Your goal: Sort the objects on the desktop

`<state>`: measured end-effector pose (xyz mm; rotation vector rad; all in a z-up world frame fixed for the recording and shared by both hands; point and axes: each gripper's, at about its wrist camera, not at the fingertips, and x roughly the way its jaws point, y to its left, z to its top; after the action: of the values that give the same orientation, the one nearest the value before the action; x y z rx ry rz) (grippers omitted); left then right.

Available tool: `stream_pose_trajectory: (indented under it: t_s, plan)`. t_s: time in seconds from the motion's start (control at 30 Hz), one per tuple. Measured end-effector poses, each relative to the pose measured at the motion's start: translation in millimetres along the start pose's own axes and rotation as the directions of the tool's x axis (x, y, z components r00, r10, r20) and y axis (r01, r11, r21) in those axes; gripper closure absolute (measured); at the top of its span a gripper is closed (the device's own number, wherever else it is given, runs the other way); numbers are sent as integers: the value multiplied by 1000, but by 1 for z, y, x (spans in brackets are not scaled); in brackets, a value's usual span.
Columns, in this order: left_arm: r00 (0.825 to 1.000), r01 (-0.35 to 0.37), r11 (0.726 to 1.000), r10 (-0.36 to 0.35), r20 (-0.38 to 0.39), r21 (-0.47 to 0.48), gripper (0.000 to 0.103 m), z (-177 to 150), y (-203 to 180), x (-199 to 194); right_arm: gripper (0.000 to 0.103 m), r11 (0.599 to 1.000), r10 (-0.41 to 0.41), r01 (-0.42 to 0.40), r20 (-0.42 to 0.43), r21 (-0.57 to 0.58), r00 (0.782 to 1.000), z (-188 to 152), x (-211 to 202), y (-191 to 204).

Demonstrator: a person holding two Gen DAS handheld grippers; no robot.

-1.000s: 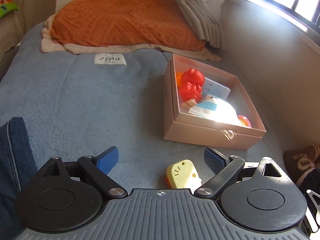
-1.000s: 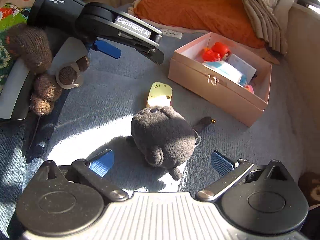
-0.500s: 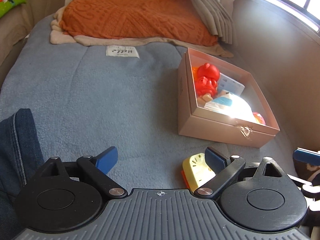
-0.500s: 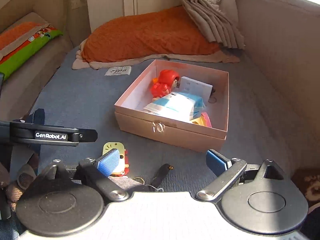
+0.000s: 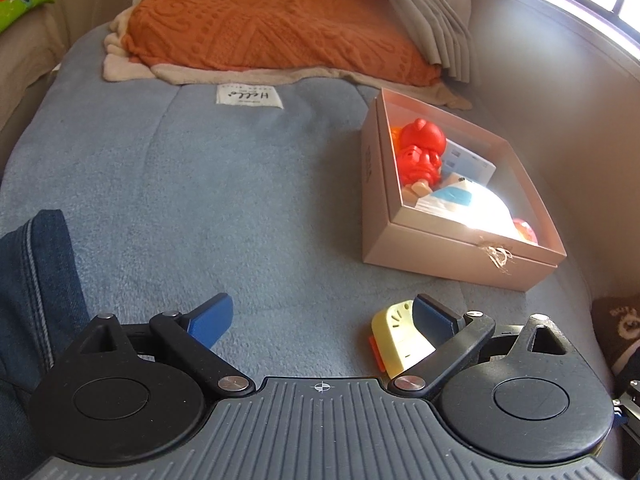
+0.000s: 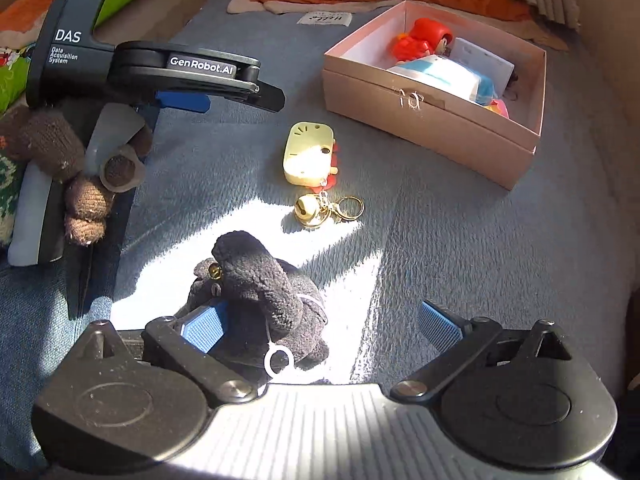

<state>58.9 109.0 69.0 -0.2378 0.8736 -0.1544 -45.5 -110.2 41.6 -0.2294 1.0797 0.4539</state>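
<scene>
The right tongs [image 6: 320,326] stand spread wide and their jaws are opening. A dark plush toy [image 6: 260,304] lies on the blue blanket [image 6: 460,240] between them, close against the left blue pad [image 6: 202,328] and well apart from the right pad; whether it touches the left pad cannot be told. Nothing is pinched.

The left tongs [image 5: 324,316] are also spread wide and hold nothing. A yellow keychain toy [image 5: 396,336] lies on the blanket just under the right finger [image 5: 436,316], which hides part of it; contact cannot be told.

Ahead of both tongs and to the right sits an open pink box [image 5: 460,248] holding a red figure [image 5: 422,152], a white card [image 5: 468,160] and a blue-and-white packet [image 5: 456,196].

Only the right wrist view shows the plush toy, the gold bell and rings [image 6: 328,208] attached at the near end of the yellow keychain toy [image 6: 308,152], and the left tongs from the side, held by a hand in a brown knitted glove [image 6: 56,148]. Only the left wrist view shows a denim-clad leg [image 5: 36,280] at the left of the tongs and, far ahead, the whole orange blanket [image 5: 280,24].
</scene>
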Motion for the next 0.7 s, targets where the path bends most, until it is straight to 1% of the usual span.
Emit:
stream_pose_trajectory:
  t_s: [0.1, 0.2, 0.27, 0.3, 0.37, 0.43, 0.5, 0.67, 0.7]
  plan:
    - [1000, -2, 1000, 2, 3, -8, 3, 0, 2, -1, 2, 999, -33, 33, 12, -42, 999, -4, -9, 5]
    - [1000, -6, 1000, 6, -3, -14, 3, 0, 3, 0, 2, 995, -19, 21, 26, -94, 999, -5, -11, 16]
    - [1000, -7, 1000, 7, -7, -7, 3, -1, 2, 1, 1, 992, -17, 22, 35, -124, 999, -5, -4, 25]
    - [1000, -9, 1000, 9, -9, -4, 3, -1, 1, 2, 0, 992, -16, 21, 38, -128, 999, -4, 0, 28]
    - [1000, -13, 1000, 13, -13, 3, 3, -3, 1, 3, 0, 993, 14, -8, 50, -121, 999, 2, 13, 34]
    - [1000, -14, 1000, 14, -15, 6, 3, -3, 0, 4, 0, 995, 58, -54, 47, -87, 997, 10, 26, 37]
    - [1000, -15, 1000, 16, -14, 8, 3, -3, -1, 4, 0, 995, 84, -82, 43, -64, 996, 16, 34, 40]
    - [1000, -7, 1000, 8, -2, 14, 3, -4, -1, 3, 0, 991, 89, -84, 44, -106, 995, 19, 38, 52]
    - [1000, -13, 1000, 13, -4, 16, 3, -3, -1, 4, 2, 990, 86, -81, 37, -113, 996, 18, 38, 54]
